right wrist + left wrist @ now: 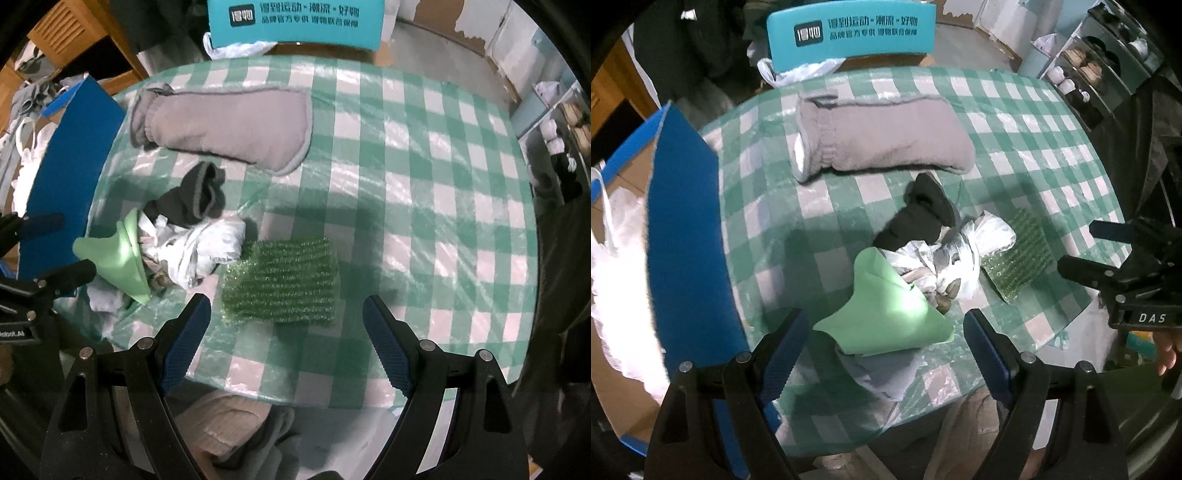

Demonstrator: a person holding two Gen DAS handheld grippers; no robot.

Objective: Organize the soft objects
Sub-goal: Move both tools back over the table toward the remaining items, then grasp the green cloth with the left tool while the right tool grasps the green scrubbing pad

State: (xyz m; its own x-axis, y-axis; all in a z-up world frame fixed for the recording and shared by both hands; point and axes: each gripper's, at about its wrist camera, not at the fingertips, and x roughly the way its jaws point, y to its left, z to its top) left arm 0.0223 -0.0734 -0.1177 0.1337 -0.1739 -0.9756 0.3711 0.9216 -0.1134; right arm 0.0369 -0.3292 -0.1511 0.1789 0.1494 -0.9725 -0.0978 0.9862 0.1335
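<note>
A pile of soft things lies on the green checked table (1052, 155): a light green cloth (886, 314) (118, 254), a crumpled white plastic bag (953, 254) (199, 251), a black sock (919, 214) (192, 199) and a pale blue cloth (882, 373). A grey oven mitt (879, 136) (229, 122) lies farther back. A green bubble-wrap pad (1019, 254) (284, 280) lies to the right. My left gripper (886, 350) is open just above the green cloth. My right gripper (284, 332) is open just before the bubble-wrap pad.
A blue-edged cardboard box (679, 229) (62, 155) with white bags inside stands left of the table. A teal printed box (849, 33) (295, 22) stands behind the table. Shelves with shoes (1089, 66) are at the right.
</note>
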